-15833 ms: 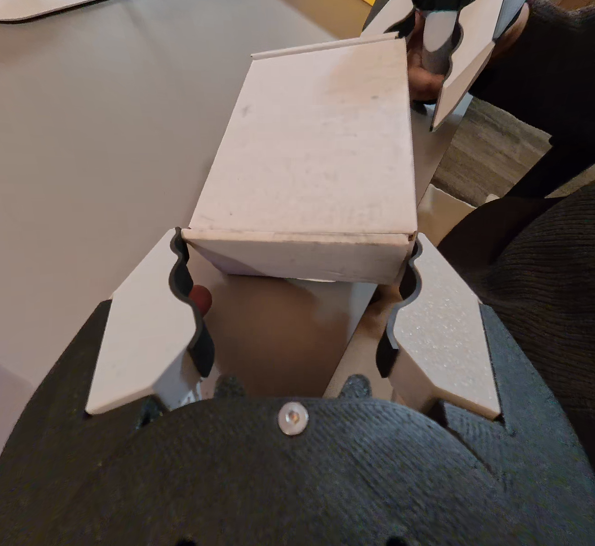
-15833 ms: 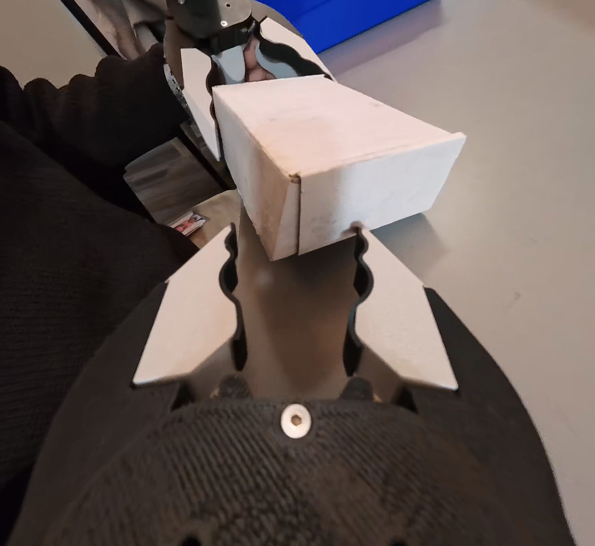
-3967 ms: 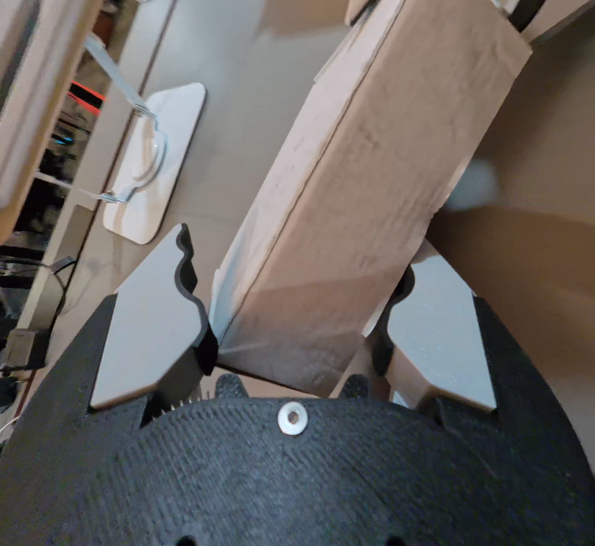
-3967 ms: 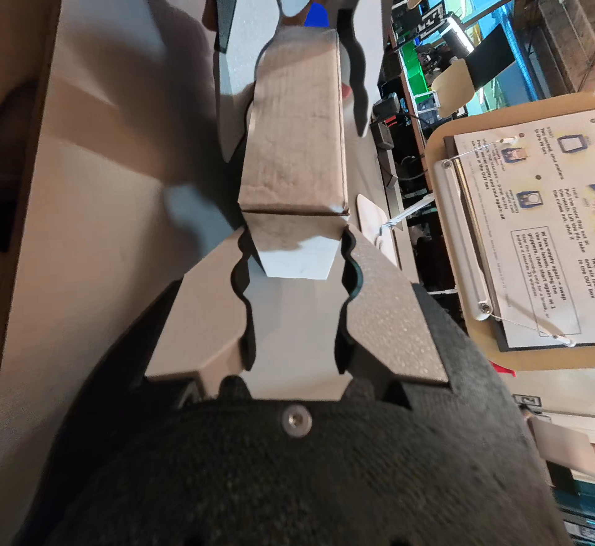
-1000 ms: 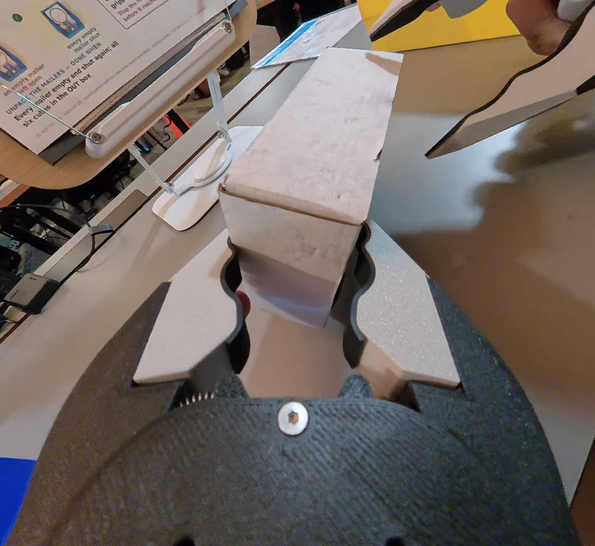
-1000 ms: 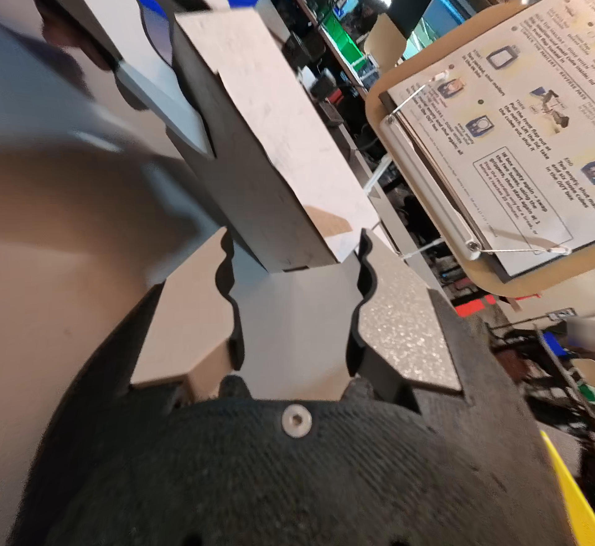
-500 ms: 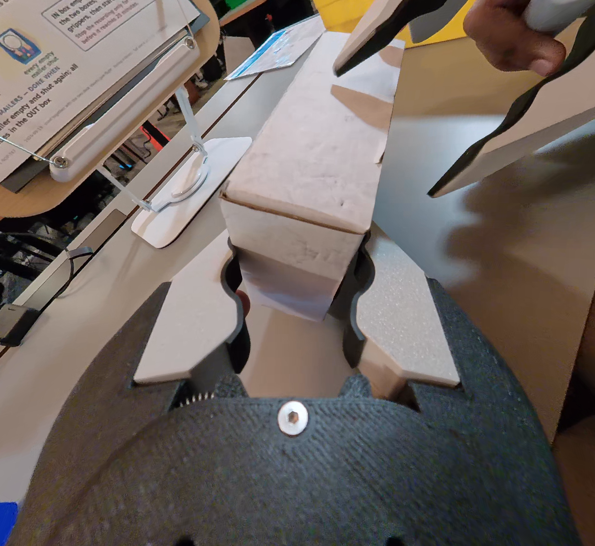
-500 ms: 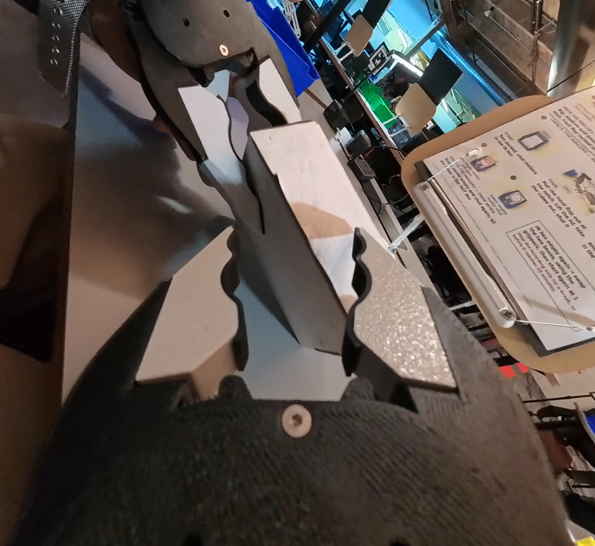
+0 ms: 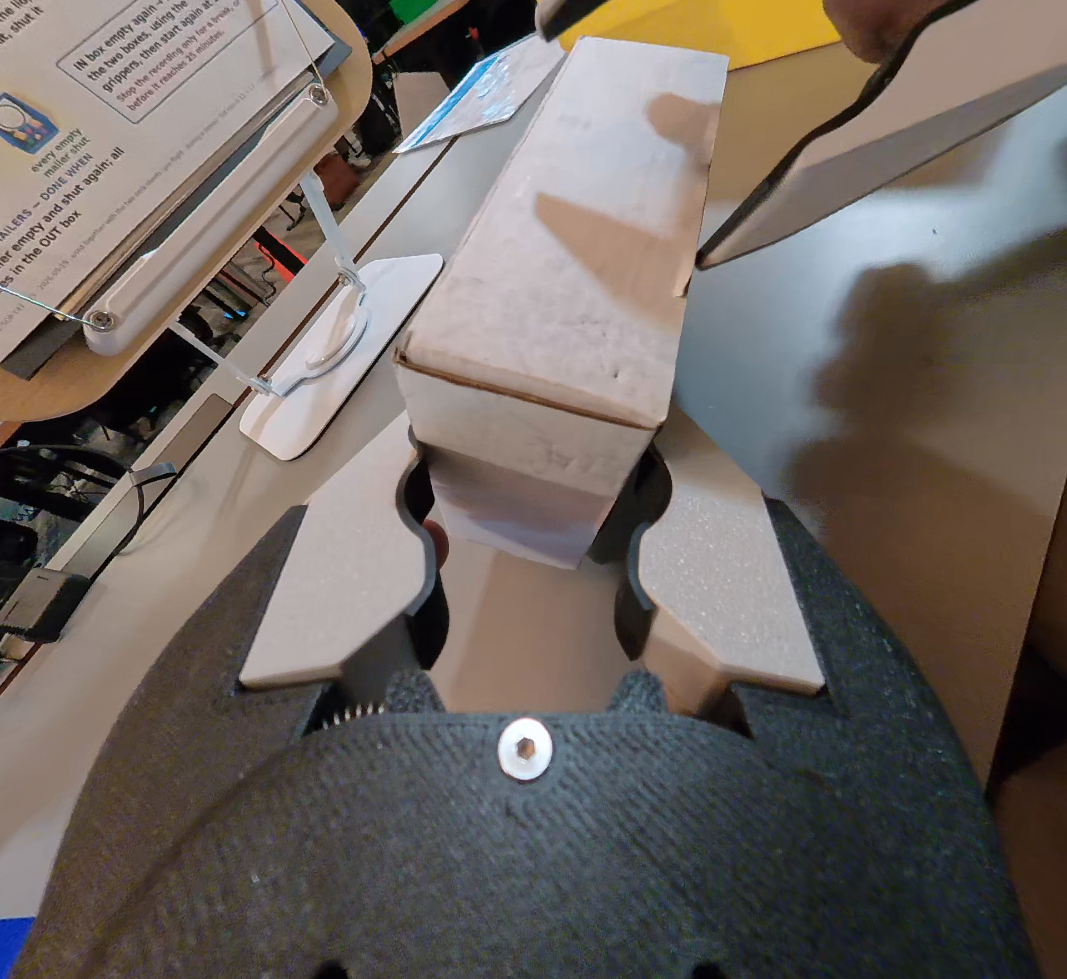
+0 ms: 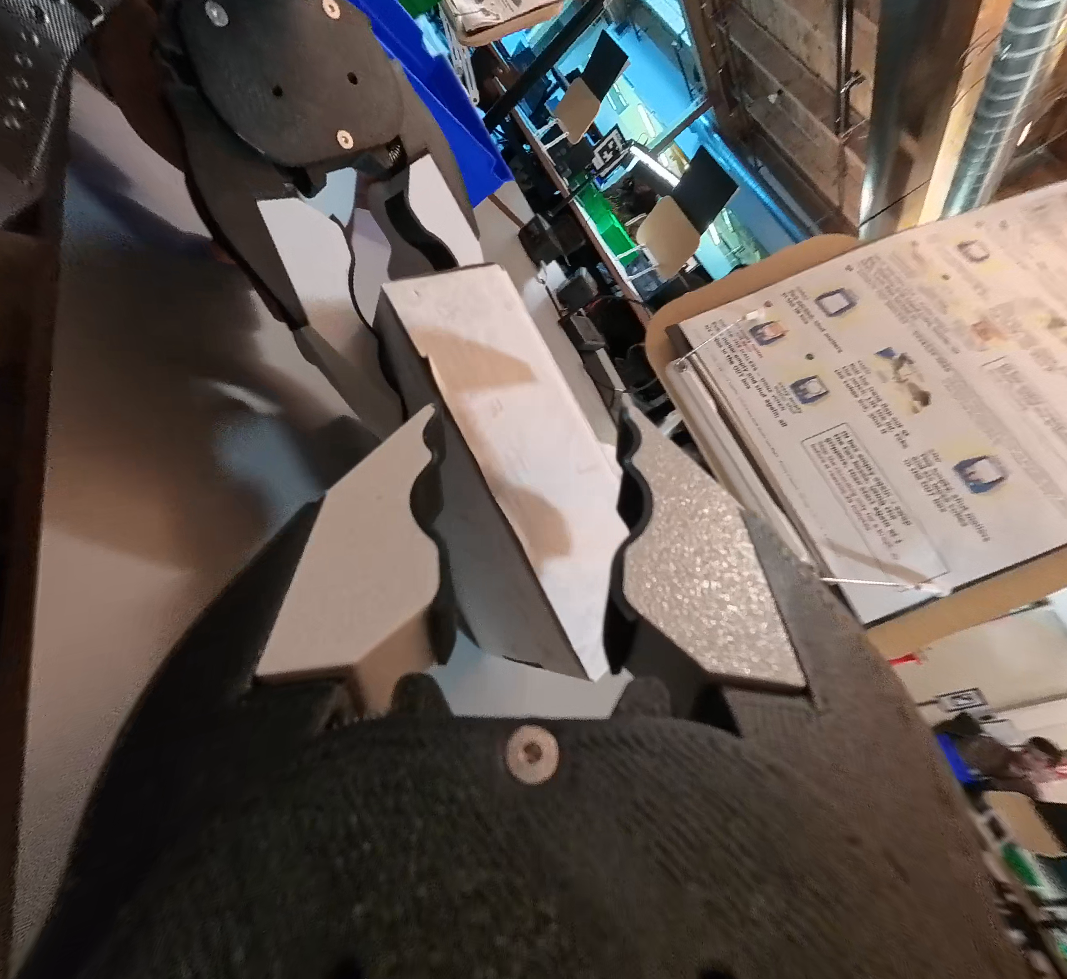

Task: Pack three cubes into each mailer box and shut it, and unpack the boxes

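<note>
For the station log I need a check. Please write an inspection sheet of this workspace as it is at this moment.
Surface: grey table, bare where visible.
Job's things: closed white mailer box held on its narrow side; no cubes in view.
Clutter: clipboard stand with instruction sheet; blue-white sheet at the far edge.
Grippers: left hand-held gripper shut on the mailer box end; right hand-held gripper straddles the other end, contact unclear.
Cables: black cable at the table's left edge.
Surroundings: yellow bin, blue bin, other workbenches behind.
</note>
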A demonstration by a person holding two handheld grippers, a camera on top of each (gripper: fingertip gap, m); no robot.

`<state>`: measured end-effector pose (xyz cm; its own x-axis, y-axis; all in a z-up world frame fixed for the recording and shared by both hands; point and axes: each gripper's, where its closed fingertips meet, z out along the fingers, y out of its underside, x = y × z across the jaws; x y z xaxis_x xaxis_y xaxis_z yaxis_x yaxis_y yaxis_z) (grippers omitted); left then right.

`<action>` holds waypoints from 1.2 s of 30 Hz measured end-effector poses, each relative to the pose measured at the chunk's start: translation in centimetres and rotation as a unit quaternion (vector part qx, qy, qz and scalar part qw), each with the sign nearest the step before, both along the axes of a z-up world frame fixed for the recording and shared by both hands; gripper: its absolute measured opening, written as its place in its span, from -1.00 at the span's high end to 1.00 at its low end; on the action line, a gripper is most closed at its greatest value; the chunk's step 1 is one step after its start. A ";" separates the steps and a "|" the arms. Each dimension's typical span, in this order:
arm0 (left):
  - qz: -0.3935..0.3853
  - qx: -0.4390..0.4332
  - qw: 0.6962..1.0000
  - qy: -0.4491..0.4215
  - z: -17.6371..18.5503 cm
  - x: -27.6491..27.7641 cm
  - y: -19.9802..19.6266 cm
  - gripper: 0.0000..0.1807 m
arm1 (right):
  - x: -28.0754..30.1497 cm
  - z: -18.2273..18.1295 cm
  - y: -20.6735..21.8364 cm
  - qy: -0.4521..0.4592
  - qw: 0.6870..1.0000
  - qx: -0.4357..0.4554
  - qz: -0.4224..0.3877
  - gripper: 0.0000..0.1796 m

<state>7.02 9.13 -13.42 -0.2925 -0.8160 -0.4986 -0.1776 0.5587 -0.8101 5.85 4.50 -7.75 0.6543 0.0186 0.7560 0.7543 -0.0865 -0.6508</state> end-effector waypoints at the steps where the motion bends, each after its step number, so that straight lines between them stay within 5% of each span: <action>1: 0.000 -0.001 1.000 0.000 0.0 0.0 0.0 0.22 | -0.1 0.1 0.0 -0.018 1.000 0.003 -0.002 0.35; 17: 0.021 0.011 1.000 0.007 0.2 0.1 0.3 0.24 | -1.1 0.5 0.2 -0.191 0.980 0.021 -0.043 0.45; 26: 0.034 -0.001 0.999 0.034 0.1 0.1 0.0 0.26 | -1.0 1.5 0.0 -0.196 0.978 0.046 -0.048 0.48; 31: 0.034 -0.013 0.999 0.040 0.0 0.1 -0.1 0.26 | -1.1 1.0 0.3 -0.218 0.974 0.036 -0.055 0.56; 36: 0.033 -0.008 0.999 0.041 -0.1 0.0 -0.2 0.26 | -1.6 -0.5 0.6 -0.277 0.960 0.006 -0.045 0.86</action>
